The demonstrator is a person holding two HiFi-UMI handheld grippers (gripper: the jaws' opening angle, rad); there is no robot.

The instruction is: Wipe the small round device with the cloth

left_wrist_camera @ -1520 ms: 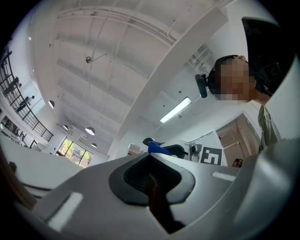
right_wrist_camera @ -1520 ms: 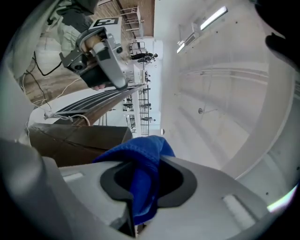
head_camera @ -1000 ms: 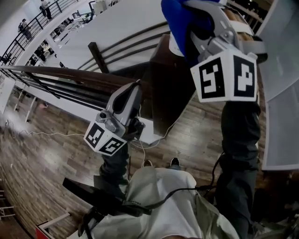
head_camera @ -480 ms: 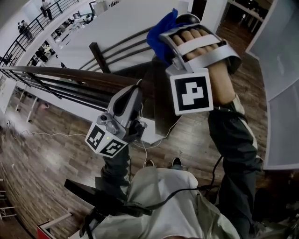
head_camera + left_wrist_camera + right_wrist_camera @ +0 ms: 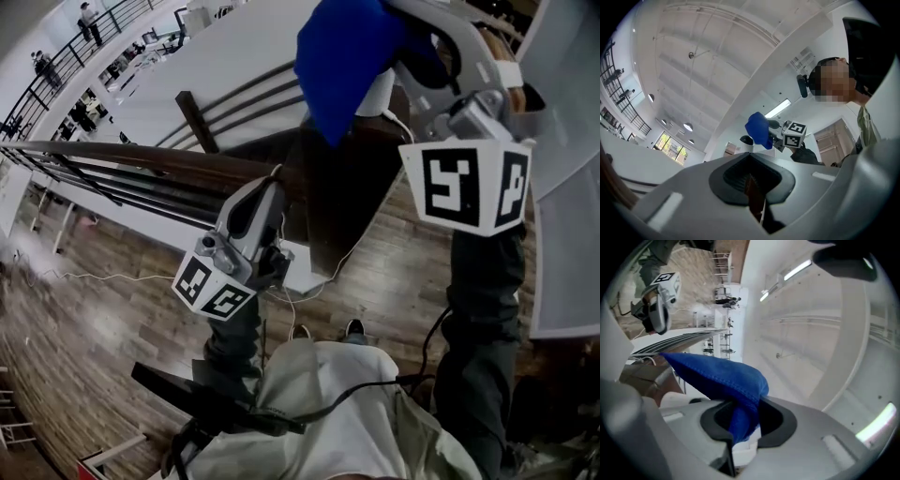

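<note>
The blue cloth [image 5: 349, 58] hangs bunched at the top of the head view, pinched in my right gripper [image 5: 412, 45], whose marker cube [image 5: 466, 184] faces the camera. In the right gripper view the cloth [image 5: 723, 376] spills out of the shut jaws of that gripper [image 5: 739, 427]. The small round white device [image 5: 381, 94] stands on a dark wooden stand [image 5: 330, 187], partly hidden behind the cloth, which is right against it. The left gripper view shows the device [image 5: 746, 140] beside the cloth [image 5: 758, 129]. My left gripper [image 5: 270, 192] is lower left, jaws shut, nothing plainly held.
A white cable [image 5: 323, 281] runs down from the stand past the left gripper. A dark handrail [image 5: 112, 155] crosses at the left, with wooden floor [image 5: 84, 309] below. A white panel [image 5: 567, 187] stands at the right. The person's body [image 5: 328, 412] fills the bottom.
The right gripper swung down and left with the cloth half a second ago, then came back up; the cloth now hangs wider in front of the device. The left gripper has barely moved.
</note>
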